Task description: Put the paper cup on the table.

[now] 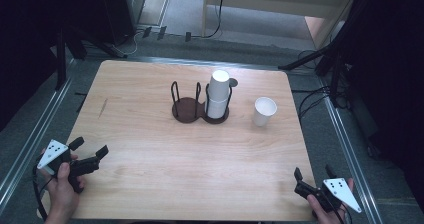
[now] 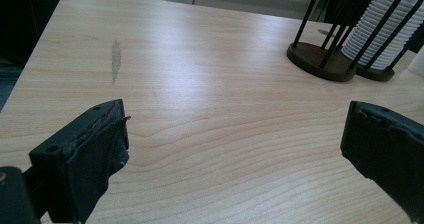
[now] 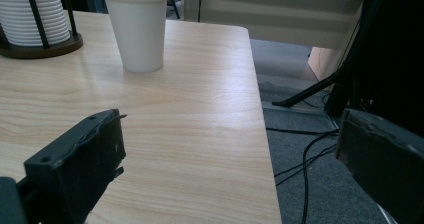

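Your light wooden table (image 1: 150,134) carries a dark wire two-ring cup holder (image 1: 200,106) at twelve o'clock, with stacked white cups (image 1: 218,96); a single white paper cup (image 1: 263,111) stands at one o'clock. Your left gripper (image 1: 90,151) and right gripper (image 1: 312,176) gape wide, empty.

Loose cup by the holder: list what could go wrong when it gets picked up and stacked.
1. The cup is light paper, upright and open-topped; a hard squeeze from the right tongs could crush or tip it.
2. It stands near the table's right edge, so a nudge might send it off.
3. The stack sits tall inside the holder's thin wires; a clumsy placement may snag or topple it.
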Demonstrator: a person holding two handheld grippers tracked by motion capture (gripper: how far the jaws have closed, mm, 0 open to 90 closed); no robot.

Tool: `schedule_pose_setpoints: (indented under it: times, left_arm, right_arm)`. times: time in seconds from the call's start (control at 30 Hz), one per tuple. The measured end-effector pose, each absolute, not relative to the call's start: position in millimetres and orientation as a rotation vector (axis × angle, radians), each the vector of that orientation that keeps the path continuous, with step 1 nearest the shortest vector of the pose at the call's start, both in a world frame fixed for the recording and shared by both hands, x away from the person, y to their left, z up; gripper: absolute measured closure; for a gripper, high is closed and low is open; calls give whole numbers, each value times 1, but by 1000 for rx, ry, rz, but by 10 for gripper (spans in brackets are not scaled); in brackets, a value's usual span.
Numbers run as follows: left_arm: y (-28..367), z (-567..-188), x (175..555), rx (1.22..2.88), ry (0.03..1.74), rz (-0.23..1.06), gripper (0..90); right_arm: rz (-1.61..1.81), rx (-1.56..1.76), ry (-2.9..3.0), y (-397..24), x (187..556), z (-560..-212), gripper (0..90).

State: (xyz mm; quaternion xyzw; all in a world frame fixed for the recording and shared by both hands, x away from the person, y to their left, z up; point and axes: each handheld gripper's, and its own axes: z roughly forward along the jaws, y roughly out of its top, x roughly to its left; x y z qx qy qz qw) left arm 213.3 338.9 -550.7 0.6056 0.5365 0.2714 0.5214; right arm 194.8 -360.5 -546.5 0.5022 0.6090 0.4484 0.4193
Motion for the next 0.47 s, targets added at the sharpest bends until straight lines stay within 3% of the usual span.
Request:
schedule_pose_setpoints:
  times: [0.47]
  left_arm:
    - [343,-551,213,1414,1293,631,0]
  right_arm:
    - [1047,1239,1551,-356,197,-546,0]
